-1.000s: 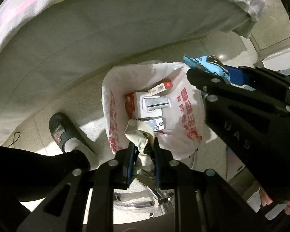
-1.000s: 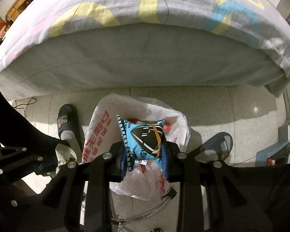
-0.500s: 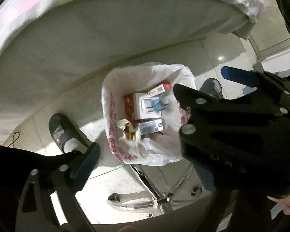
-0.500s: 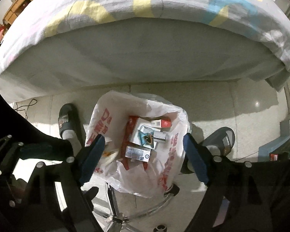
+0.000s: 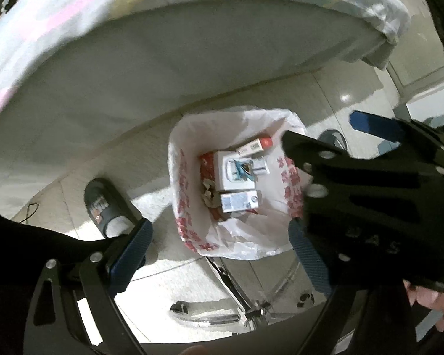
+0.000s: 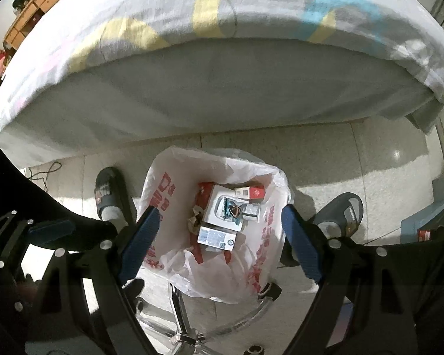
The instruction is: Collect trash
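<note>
Pale floor tiles [image 6: 325, 159] stretch ahead of both grippers to a bed [image 6: 222, 94], whose grey mattress side and sheet with yellow and blue rings fill the far half of each view. Directly below and ahead of the grippers sits a white plastic bag [image 6: 162, 195] with red print, its mouth wide open, resting over the chrome legs of a chair base [image 6: 189, 334]. A dark slipper [image 6: 108, 192] lies on the tiles left of the bag; a grey slipper [image 6: 344, 213] lies to its right.

The right gripper [image 6: 219, 242] hangs above the bag with its blue-padded jaws spread wide and nothing between them. The left gripper [image 5: 222, 254] is likewise spread wide and empty, just left of the right one.

Inside the bag lie a white box [image 6: 219, 207], a blue snack packet [image 6: 232, 211] on top of it, a smaller white-and-blue box [image 6: 216, 238] nearer the grippers, a red-and-white carton [image 6: 250, 192] farther off, and a crumpled wrapper [image 6: 195, 219] to the left.
</note>
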`<state>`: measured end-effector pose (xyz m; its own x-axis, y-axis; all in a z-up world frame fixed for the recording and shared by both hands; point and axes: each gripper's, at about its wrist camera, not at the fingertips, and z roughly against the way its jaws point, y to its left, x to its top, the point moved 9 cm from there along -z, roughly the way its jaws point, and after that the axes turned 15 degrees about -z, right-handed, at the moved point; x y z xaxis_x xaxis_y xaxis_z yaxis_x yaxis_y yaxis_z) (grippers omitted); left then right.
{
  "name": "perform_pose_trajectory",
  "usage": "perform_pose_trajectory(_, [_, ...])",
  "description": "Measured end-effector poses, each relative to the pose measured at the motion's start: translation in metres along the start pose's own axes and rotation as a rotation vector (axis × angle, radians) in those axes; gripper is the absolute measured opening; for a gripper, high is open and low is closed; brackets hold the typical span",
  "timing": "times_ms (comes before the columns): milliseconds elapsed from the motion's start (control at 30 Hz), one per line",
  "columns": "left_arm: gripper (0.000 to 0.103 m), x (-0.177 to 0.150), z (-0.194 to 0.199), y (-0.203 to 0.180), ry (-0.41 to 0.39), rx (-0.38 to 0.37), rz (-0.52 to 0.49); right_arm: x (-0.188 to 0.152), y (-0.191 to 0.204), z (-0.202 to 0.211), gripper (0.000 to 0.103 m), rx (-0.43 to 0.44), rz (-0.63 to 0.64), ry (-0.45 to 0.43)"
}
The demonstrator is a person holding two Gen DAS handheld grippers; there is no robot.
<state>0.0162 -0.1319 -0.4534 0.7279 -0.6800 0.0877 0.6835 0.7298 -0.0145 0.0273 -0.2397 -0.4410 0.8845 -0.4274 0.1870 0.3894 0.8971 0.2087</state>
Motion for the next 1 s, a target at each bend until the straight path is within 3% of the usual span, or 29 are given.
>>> perform_pose_trajectory(67, [0.09, 0.002, 0.007, 0.006, -0.024, 0.023, 0.013, 0.002, 0.002, 0.007, 0.091, 0.014, -0.001, -0.017])
perform_pose_trajectory(233, [0.09, 0.009, 0.034, 0.019, -0.102, 0.104, 0.04, 0.01, 0.01, 0.039, 0.096, 0.043, 0.011, -0.089])
perform_pose_trajectory(400, [0.092, 0.018, 0.085, 0.035, -0.237, 0.193, 0.07, 0.027, 0.021, 0.095, 0.096, 0.072, 0.025, -0.213])
perform_pose_trajectory(700, [0.095, 0.025, 0.187, 0.059, -0.474, 0.251, 0.177, 0.058, 0.049, 0.215, 0.096, 0.147, 0.056, -0.432])
perform_pose_trajectory(1000, [0.095, 0.022, 0.294, 0.071, -0.682, 0.342, 0.228, 0.054, 0.071, 0.301, 0.096, 0.189, 0.1, -0.568])
